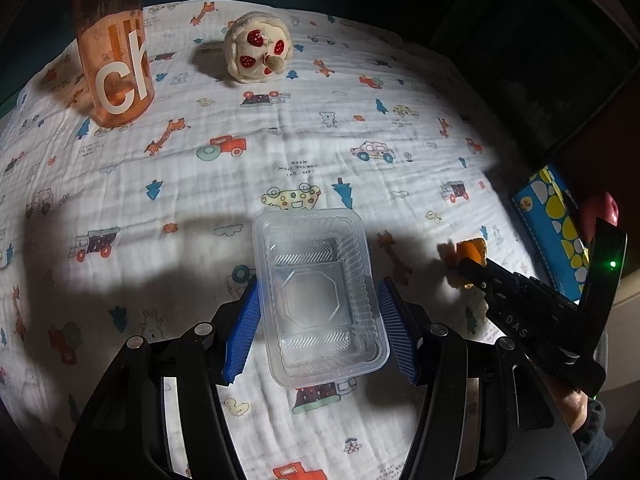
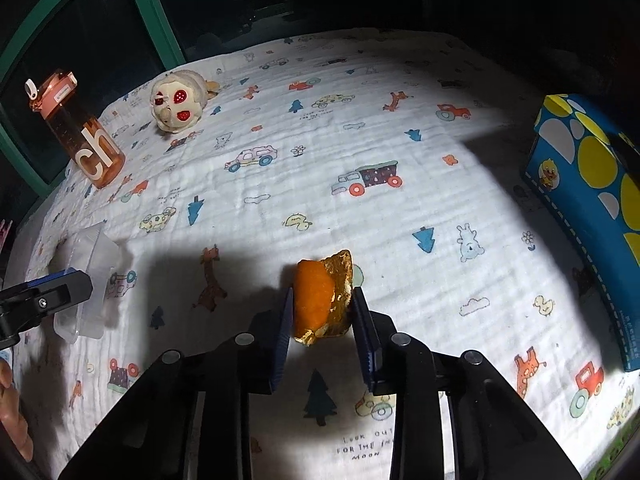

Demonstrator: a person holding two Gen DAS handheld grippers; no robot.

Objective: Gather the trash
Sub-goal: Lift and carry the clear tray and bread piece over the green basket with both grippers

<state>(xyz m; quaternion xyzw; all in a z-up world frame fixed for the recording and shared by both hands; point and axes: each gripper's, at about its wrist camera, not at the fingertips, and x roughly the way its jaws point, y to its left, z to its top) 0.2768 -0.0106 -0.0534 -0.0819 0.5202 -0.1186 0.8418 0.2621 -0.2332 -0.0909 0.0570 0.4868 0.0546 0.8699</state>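
At the bottom centre of the right wrist view, the right gripper [image 2: 322, 312] pinches a piece of orange peel [image 2: 320, 300], while low in the left wrist view the left gripper [image 1: 318, 328] brackets an empty clear plastic tray [image 1: 320, 296], seemingly clamping it, so the peel is not yet binned. Farther off, clear of both, stand a blue spotted box [image 2: 588, 208] at right, a plush toy [image 1: 258, 48] and an orange bottle [image 1: 114, 60] at upper left.

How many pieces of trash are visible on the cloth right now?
2. A clear plastic tray sits between the left gripper fingers; an orange peel sits between the right gripper fingers. More may lie out of view.
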